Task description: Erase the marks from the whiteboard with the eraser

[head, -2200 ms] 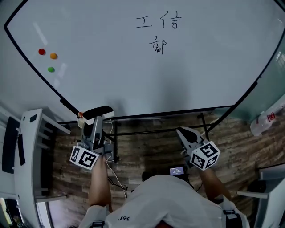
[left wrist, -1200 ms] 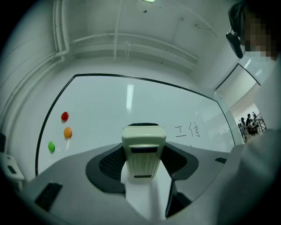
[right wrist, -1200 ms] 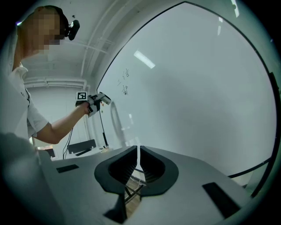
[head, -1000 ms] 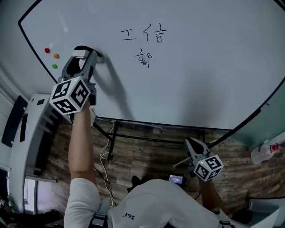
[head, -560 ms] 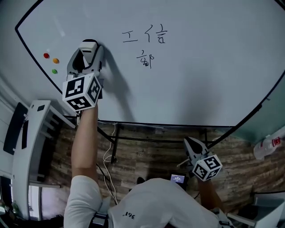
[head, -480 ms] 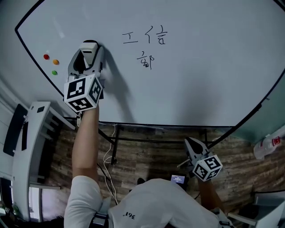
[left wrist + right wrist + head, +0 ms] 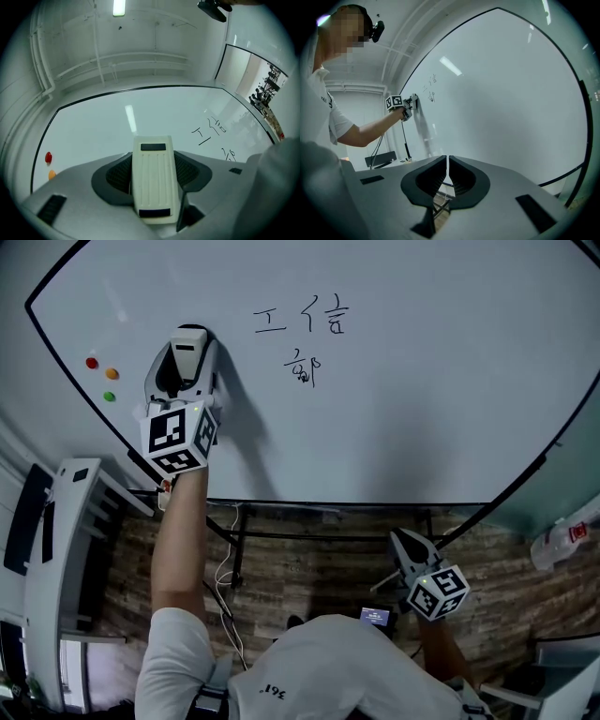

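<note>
Whiteboard (image 7: 422, 409) bears marks (image 7: 302, 367) — left gripper (image 7: 189, 338) (raised) clamps eraser (image 7: 154, 180).

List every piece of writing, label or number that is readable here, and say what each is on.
"工信", with "部" under it: handwritten in black on the whiteboard.
"361°": printed on the person's white shirt, seen upside down.
Red label on the bottle: too small to read.
Small lit screen near the floor: too small to read.
</note>
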{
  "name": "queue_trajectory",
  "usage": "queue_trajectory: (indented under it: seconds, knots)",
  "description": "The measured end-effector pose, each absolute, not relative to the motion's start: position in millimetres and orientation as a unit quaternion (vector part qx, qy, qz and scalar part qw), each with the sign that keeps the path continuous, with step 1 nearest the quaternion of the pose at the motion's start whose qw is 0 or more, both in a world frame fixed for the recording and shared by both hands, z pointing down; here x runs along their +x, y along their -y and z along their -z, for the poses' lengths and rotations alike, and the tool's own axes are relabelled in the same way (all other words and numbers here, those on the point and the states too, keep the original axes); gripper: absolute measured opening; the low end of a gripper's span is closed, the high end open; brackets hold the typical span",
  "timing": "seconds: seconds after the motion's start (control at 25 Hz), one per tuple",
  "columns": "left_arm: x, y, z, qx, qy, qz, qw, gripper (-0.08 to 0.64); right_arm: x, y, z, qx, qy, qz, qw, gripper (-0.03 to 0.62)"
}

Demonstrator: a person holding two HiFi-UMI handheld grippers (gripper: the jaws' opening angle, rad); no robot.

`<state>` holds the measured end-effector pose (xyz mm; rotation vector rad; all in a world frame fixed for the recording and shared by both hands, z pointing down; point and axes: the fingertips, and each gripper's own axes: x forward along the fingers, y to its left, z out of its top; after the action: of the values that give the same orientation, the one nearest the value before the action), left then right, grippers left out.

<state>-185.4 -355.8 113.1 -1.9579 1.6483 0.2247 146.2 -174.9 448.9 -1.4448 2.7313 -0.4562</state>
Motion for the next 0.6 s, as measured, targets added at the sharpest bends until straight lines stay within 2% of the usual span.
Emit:
queue_trajectory:
  seconds: [0.24, 0.6]
  knots:
    - [-182, 354, -114, -0.724, -0.617, -0.074, 0.299, 0.259, 145, 175, -448, -0.458, -0.877, 0.145, 0.005, 0.026]
    - [-173, 358, -114, -0.721, -0.638, -0.071, 0.263, 0.259, 145, 174, -458, -0.447, -0.881, 0.156, -0.001, 0.026]
